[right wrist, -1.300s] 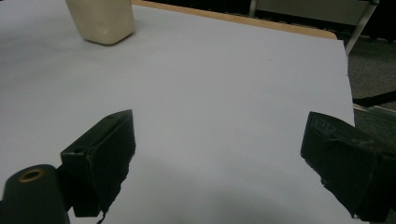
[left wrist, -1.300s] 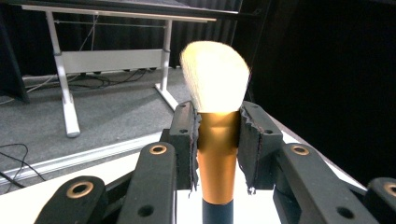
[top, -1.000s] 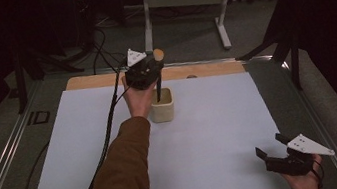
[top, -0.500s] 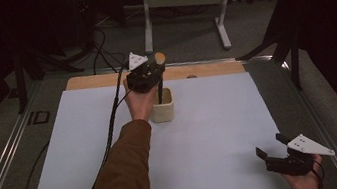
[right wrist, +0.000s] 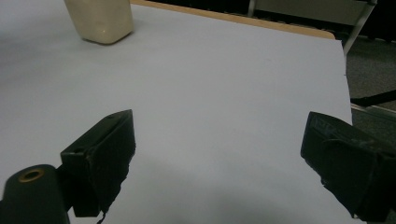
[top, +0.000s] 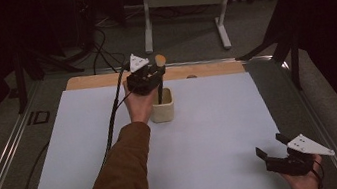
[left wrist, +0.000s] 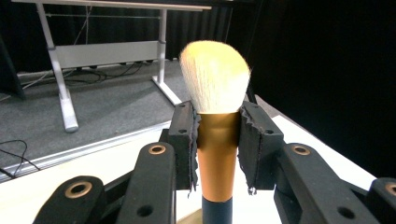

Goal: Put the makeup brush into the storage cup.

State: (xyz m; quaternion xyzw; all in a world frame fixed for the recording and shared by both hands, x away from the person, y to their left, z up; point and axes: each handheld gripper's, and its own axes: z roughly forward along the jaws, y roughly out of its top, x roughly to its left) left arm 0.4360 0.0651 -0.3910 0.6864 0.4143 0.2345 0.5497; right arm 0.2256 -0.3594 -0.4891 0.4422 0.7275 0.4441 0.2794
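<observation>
We have the left gripper (top: 156, 78) hovering over the cream cup (top: 163, 107) near the twelve o'clock edge of the white mat (top: 213, 133), and its pads (left wrist: 184, 140) are clamped on the copper ferrule of a makeup brush (left wrist: 217, 140), bristles up, dark handle pointing down into the cup's mouth. From the left gripper view we see the pale bristle head standing straight above the jaws, the grip snug on both sides of the collar. In the high view the handle drops as a thin dark line inside the cup, at about three o'clock of the holding hand (top: 140, 104); whether its tip touches the bottom we cannot tell. Down at five o'clock on the mat our right gripper (top: 277, 151) rests with jaws spread wide and nothing between them, the cup well apart from it up at eleven o'clock in its own view (right wrist: 99, 18). We judge this as the standing-the-brush-in-the-cup step, nearly home. What comes next, as we read it, calls for a gentle lowering, a clean release without tipping the light cup, then a straight lift clear of the bristles.
</observation>
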